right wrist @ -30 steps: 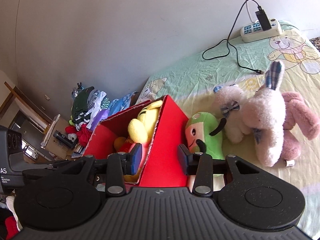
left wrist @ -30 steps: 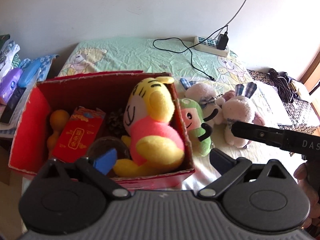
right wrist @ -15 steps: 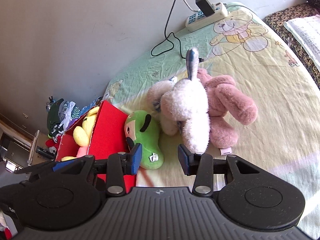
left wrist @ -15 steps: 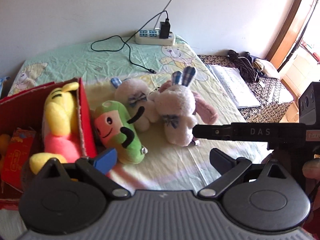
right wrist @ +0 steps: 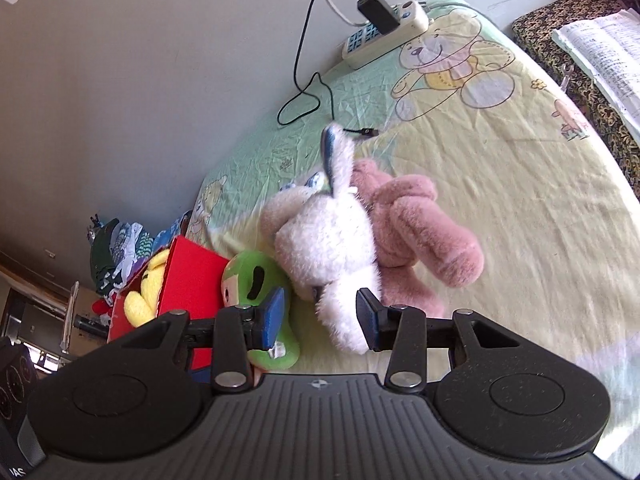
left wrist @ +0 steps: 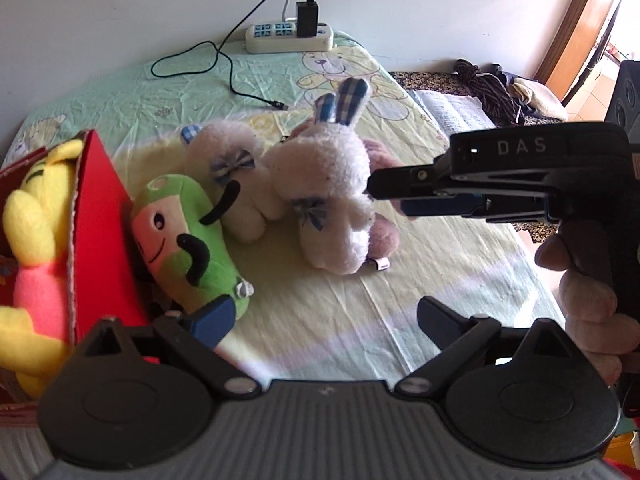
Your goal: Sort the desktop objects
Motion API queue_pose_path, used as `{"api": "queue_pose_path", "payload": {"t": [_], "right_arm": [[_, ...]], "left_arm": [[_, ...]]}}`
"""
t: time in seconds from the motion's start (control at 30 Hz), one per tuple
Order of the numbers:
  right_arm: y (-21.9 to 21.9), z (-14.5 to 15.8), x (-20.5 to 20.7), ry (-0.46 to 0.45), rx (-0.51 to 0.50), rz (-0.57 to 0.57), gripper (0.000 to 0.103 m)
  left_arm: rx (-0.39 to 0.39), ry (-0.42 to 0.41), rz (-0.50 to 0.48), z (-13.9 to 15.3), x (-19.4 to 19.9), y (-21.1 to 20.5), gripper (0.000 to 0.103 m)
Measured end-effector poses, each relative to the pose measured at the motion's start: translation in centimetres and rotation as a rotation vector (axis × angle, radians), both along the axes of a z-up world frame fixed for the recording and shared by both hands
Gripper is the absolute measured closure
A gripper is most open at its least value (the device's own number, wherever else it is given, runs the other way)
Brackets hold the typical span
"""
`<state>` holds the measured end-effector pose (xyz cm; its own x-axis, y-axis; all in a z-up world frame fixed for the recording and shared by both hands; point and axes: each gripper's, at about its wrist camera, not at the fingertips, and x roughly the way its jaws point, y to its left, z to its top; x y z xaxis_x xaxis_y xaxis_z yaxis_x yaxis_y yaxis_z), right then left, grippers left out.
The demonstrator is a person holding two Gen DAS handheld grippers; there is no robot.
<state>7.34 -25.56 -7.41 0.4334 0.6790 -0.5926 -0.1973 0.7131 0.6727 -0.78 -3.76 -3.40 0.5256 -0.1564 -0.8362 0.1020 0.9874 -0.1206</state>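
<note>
Three plush toys lie bunched on the bedsheet: a white rabbit (left wrist: pixel 336 184) (right wrist: pixel 324 244), a second white plush (left wrist: pixel 236 168) behind it, and a pink plush (right wrist: pixel 420 232) beside it. A green plush (left wrist: pixel 180 236) (right wrist: pixel 256 280) leans against the red box (left wrist: pixel 100 220) (right wrist: pixel 192 276), which holds a yellow plush (left wrist: pixel 32 216). My right gripper (right wrist: pixel 320 316) is open, and the rabbit's lower end shows in the gap between its fingers. In the left wrist view, the right gripper (left wrist: pixel 376 188) has its tip at the rabbit's side. My left gripper (left wrist: pixel 324 316) hangs open over bare sheet, holding nothing.
A power strip (left wrist: pixel 288 36) (right wrist: pixel 384 36) with a black charger and a loose cable (left wrist: pixel 224 60) lies at the back by the wall. An open book (right wrist: pixel 600 52) and dark clothes (left wrist: pixel 492 88) rest on a patterned surface to the right. A hand (left wrist: pixel 580 288) holds the right gripper.
Both views have swung right, away from the red box and onto the plush toys. The right gripper has come up close to the white rabbit. Both stay open.
</note>
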Motion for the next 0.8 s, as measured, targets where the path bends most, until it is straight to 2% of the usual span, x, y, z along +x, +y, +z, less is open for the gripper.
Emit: {"api": "queue_pose_path", "payload": {"t": [0.13,0.23,0.3,0.43,0.53,0.63,0.8], "right_arm": [[-2.4,0.0,1.2,-0.009,-0.011,-0.087,0.06],[-3.4,-0.1,2.4,-0.039,-0.068,-0.12,0.059],[-3.5,-0.8,3.6,-0.038,-0.129,-0.107,0.059],[-3.3,-2.2,5.6,-0.005,-0.145,-0.021,0.059],[-2.8,-2.6,6.7,0.018,-0.13,0.046,0.059],[-1.8,-3.2,7.4,0.017,-0.167,0.102,0.059],[-0.4,-4.3,8.4,0.053,-0.154,0.165,0.059]], "left_arm": [[-0.061,0.01,-0.063,-0.4,1.2,-1.5,0.005],[-0.104,0.015,-0.121,-1.0,2.4,-3.1,0.005],[-0.149,0.027,-0.165,-1.7,3.3,-4.1,0.005],[-0.226,0.089,-0.218,-3.7,5.0,-5.7,0.006],[-0.209,0.116,-0.231,-5.1,6.0,-6.9,0.006],[-0.202,0.131,-0.232,-5.7,6.6,-6.9,0.006],[-0.162,0.123,-0.231,-6.1,7.2,-6.2,0.004]]}}
